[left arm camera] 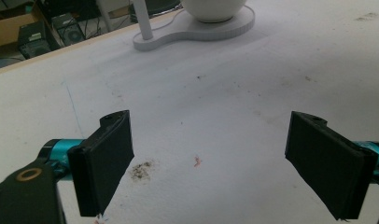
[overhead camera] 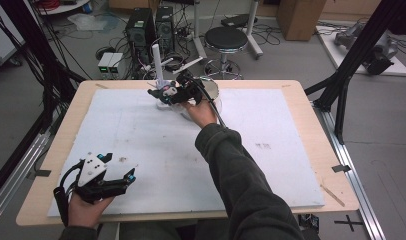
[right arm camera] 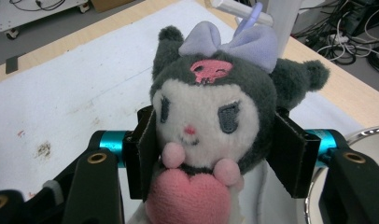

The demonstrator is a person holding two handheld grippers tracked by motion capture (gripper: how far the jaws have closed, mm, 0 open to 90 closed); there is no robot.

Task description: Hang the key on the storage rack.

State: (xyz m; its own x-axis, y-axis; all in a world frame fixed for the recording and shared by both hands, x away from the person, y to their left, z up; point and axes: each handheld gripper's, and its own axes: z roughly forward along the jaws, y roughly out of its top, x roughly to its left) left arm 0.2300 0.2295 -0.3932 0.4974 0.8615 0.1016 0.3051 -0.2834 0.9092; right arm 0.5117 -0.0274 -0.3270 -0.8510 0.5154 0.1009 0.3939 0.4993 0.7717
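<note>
White-covered table [overhead camera: 141, 145], right tongs [right arm camera: 215, 149] clamped on plush toy's [right arm camera: 211, 112] head near far edge, left tongs [left arm camera: 211, 163] apart, empty, near front-left corner.

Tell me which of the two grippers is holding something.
The right gripper, clamped on the plush toy; the left gripper rests open and empty.

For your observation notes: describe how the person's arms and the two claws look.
Right arm: dark olive sleeve. Left claw: black body, white plate on top, teal fittings, black cable. Right claw: flat black pads, teal collars, brass-ringed holes.
</note>
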